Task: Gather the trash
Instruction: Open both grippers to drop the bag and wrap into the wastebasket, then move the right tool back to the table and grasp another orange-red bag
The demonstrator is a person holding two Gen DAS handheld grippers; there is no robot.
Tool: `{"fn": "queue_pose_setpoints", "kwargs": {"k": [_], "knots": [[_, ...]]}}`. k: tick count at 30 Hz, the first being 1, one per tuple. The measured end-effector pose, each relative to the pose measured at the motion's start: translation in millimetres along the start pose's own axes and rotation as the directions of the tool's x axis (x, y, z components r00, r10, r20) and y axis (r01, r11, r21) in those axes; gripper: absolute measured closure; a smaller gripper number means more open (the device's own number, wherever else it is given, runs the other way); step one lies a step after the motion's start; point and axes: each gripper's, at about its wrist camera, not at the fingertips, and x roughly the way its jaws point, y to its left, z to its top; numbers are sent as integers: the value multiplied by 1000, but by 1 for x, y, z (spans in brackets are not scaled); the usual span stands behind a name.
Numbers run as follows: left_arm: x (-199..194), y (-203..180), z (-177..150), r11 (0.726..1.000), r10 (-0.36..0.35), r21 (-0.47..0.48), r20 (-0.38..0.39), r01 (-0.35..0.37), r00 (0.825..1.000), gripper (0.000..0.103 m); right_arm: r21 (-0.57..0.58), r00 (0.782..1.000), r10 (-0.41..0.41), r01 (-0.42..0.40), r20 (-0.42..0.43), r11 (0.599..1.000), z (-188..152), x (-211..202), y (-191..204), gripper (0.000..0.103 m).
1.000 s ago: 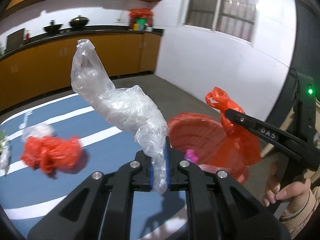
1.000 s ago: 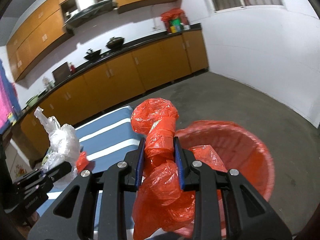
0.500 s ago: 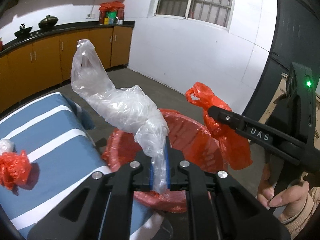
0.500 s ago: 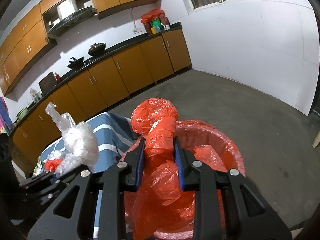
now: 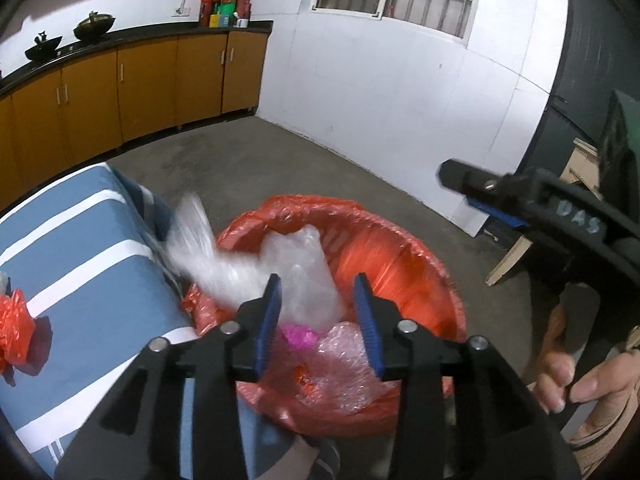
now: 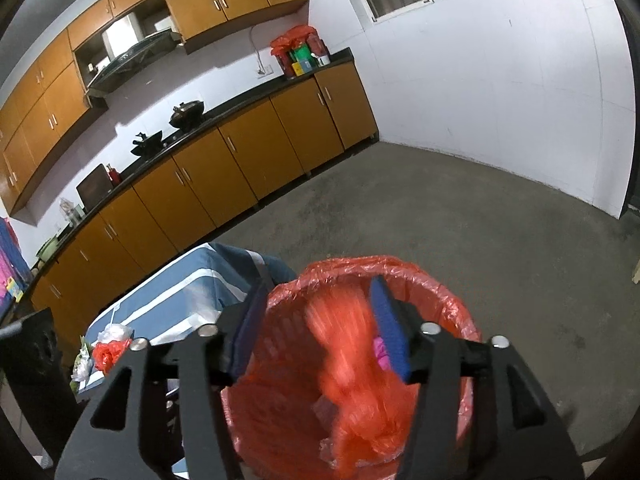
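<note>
My left gripper (image 5: 318, 320) hangs over the red-lined bin (image 5: 400, 236), its jaws opening. A crumpled clear plastic bag (image 5: 240, 264) is blurred and loose, dropping from between the blue pads onto the bin's near rim. My right gripper (image 6: 320, 328) is over the same bin (image 6: 444, 296), jaws also opening. A crumpled red bag (image 6: 344, 356) falls, blurred, between its pads without being pressed. In the left wrist view the right gripper (image 5: 472, 196) sits at the right, held by a person's hand (image 5: 572, 380).
A table with a blue striped cloth (image 5: 80, 264) stands left of the bin. On it lie a red bag (image 5: 12, 328) and, in the right wrist view, clear plastic (image 6: 114, 332). The bin holds bubble wrap (image 5: 344, 364) and a pink scrap (image 5: 298, 338). Orange cabinets (image 6: 240, 160) line the far wall.
Both grippers went from shut on their bags to open over the bin. The clear bag and the red bag have come loose and are dropping. The left gripper moved farther over the bin.
</note>
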Motion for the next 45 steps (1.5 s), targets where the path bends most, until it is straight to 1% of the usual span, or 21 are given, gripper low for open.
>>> {"fn": "queue_pose_setpoints", "kwargs": {"k": [3,5,8,10,15,18,20,21,22,23,24,26,29,30,31,32,35,36,38,43,45], "knots": [[-4,11,-5,999,29,-19,1,-29,1000,58,-27,1000,-23,23,16,999,-3,-6,2,30],[-13,20,-8,998,56,-33,14,-55,998,52,-50,999,-40,41,29,998,-4,-10,5,15],[-32,37,-15,990,129,-59,48,-126,990,39,-99,995,-75,81,62,992,-5,-17,12,3],[-44,46,-19,983,171,-76,65,-166,983,33,-134,992,-101,112,81,985,-3,-19,22,2],[-80,80,-33,952,288,-140,96,-274,953,26,-195,987,-121,139,102,971,-3,-15,48,2],[-105,103,-43,918,375,-180,111,-353,920,23,-203,991,-86,106,106,973,-8,-9,65,2],[-123,121,-53,888,438,-207,116,-410,891,22,-223,995,-52,70,83,972,-10,-1,77,2],[-128,126,-56,878,457,-214,117,-427,882,20,-241,997,-40,57,72,969,-11,3,87,2],[-138,136,-62,857,495,-228,117,-462,861,19,-256,998,-29,45,64,966,-14,7,96,2],[-144,142,-65,844,516,-237,115,-481,849,19,-276,999,-2,15,47,961,-16,11,106,2],[-154,151,-71,823,547,-251,110,-510,830,19,-287,999,20,-10,31,958,-18,14,114,2],[-171,167,-80,789,592,-279,103,-548,800,18,-306,998,60,-60,-11,950,-24,24,137,2],[-189,184,-92,744,642,-314,92,-589,761,18,-335,990,130,-138,-45,932,-33,36,172,2],[-198,193,-97,720,667,-330,85,-611,740,17,-344,987,152,-158,-43,926,-36,38,183,2],[-204,197,-100,707,680,-338,82,-622,729,17,-355,982,186,-188,-41,916,-41,41,197,2],[-212,205,-106,686,699,-353,76,-637,711,16,-365,976,213,-214,-45,906,-46,45,209,2],[-228,221,-118,642,735,-386,61,-663,676,14,-395,964,253,-267,-86,879,-58,60,241,2],[-235,229,-123,622,750,-401,56,-673,659,14,-408,961,257,-275,-101,870,-63,65,250,2],[-245,240,-131,597,768,-418,48,-685,639,14,-437,957,262,-291,-127,851,-74,76,271,2],[-262,258,-143,557,788,-456,27,-694,615,14,-455,930,301,-365,-211,812,-95,96,304,2],[-269,265,-148,542,797,-472,26,-696,603,14,-458,922,306,-384,-238,802,-103,102,315,5]]}}
